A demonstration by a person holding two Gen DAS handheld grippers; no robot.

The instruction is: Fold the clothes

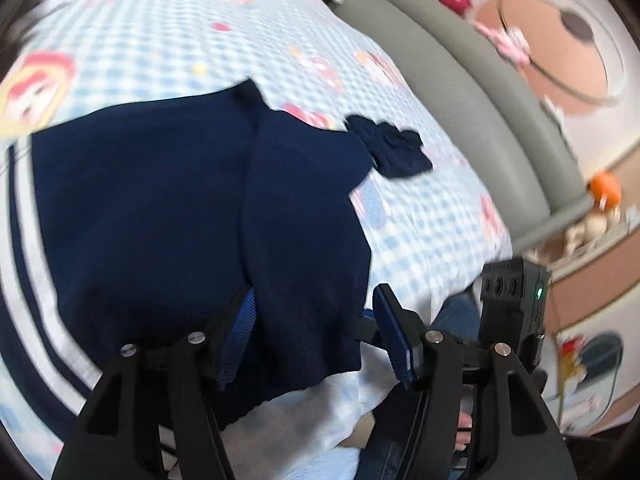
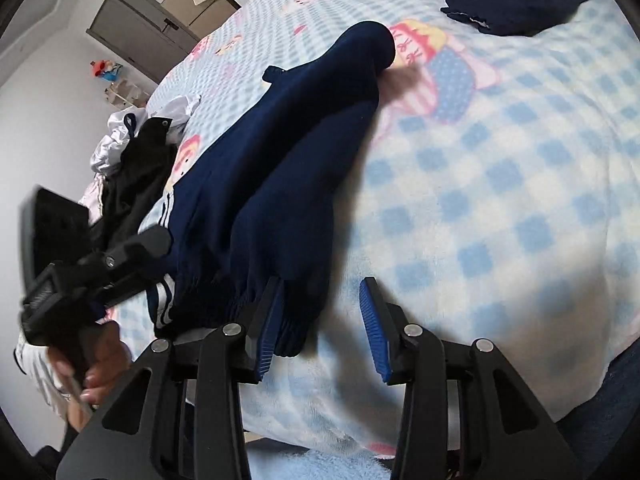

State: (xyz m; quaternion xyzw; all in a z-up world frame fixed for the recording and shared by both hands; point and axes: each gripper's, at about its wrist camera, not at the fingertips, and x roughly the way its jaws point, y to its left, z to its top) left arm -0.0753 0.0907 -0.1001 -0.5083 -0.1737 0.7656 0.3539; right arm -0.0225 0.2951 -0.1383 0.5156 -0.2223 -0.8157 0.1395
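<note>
Left hand-held gripper (image 1: 316,332): I am seeing its blue pads spread wide, released, with the navy cloth lying across the gap between them and draping over the left pad; nothing is being pinched.
Right hand-held gripper (image 2: 320,328): I am seeing it released too, jaws wide apart; its left pad is touching the ribbed end of the cloth, its right pad is hanging over bare blanket.
Navy trousers (image 1: 180,208): they are lying on the bed straight ahead of both grippers, white side stripes running along the far-left edge in the left wrist view; in the right wrist view one leg is stretching away ahead and to the left of the right gripper.
Small navy garment (image 2: 516,2): it is sitting crumpled, well ahead of the right gripper and to its right, apart from the trousers.
Bed blanket (image 2: 500,200): blue-and-white checked with cartoon prints, it is carrying everything.
Clothes pile (image 2: 132,152): white and black pieces are lying far left of the right gripper.
Hand (image 2: 96,364): it is gripping the left gripper's handle.
</note>
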